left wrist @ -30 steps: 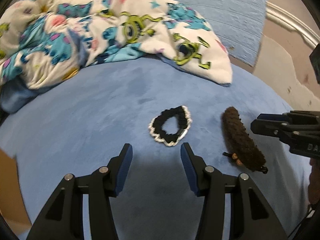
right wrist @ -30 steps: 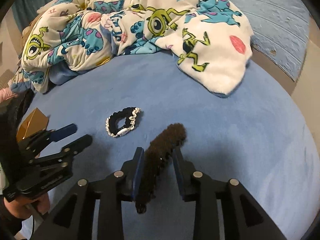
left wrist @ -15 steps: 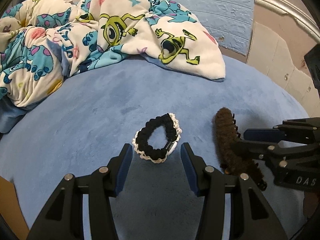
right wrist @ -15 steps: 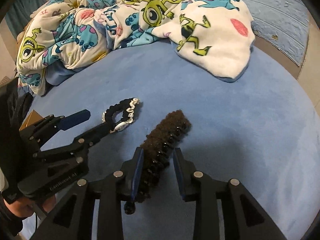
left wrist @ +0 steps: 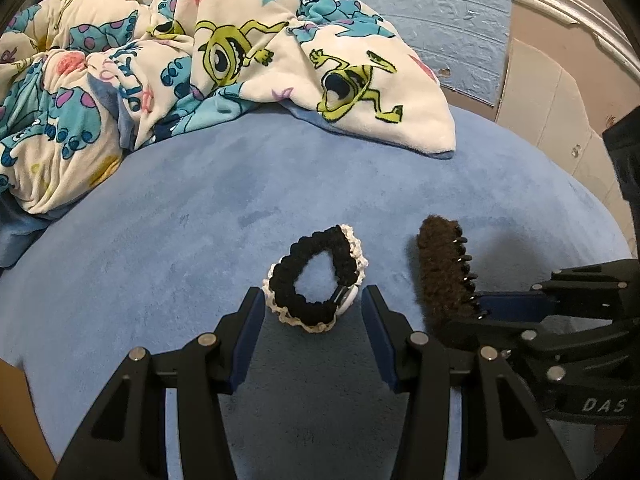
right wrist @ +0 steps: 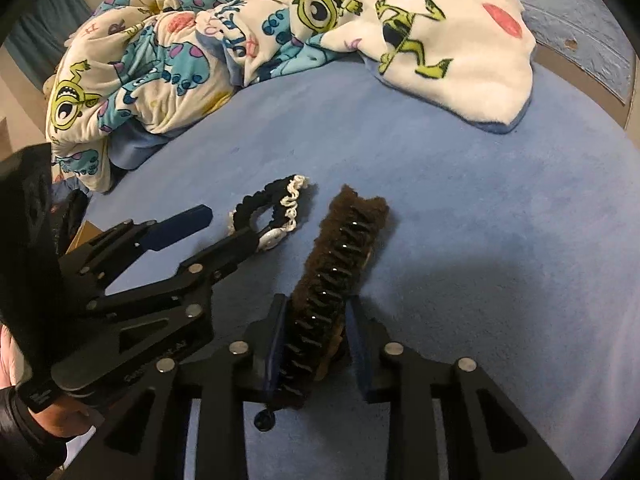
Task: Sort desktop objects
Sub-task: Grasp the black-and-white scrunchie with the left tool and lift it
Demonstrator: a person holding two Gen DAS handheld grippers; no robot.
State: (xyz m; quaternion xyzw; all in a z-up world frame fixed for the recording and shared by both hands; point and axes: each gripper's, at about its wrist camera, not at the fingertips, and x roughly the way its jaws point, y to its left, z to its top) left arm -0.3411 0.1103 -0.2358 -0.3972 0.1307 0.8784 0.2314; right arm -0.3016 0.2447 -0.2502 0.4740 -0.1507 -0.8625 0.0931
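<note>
The bed (left wrist: pixel 168 264) wears a blue cover of short, matt, suede-like pile, smooth but faintly mottled. At its far side lies a fleece blanket (left wrist: pixel 224 60), soft and fuzzy, printed with cartoon monsters on cream. The scrunchie (left wrist: pixel 316 280) is black ribbed knit cloth with a white lacy edge and a small glossy white tag. The hair claw (right wrist: pixel 340 256) is covered in brown woolly plush, its teeth shiny black plastic. Both the left gripper (left wrist: pixel 312 332) and right gripper (right wrist: pixel 316 340) are matt black plastic with bright metal rivets and smooth blue pads.
</note>
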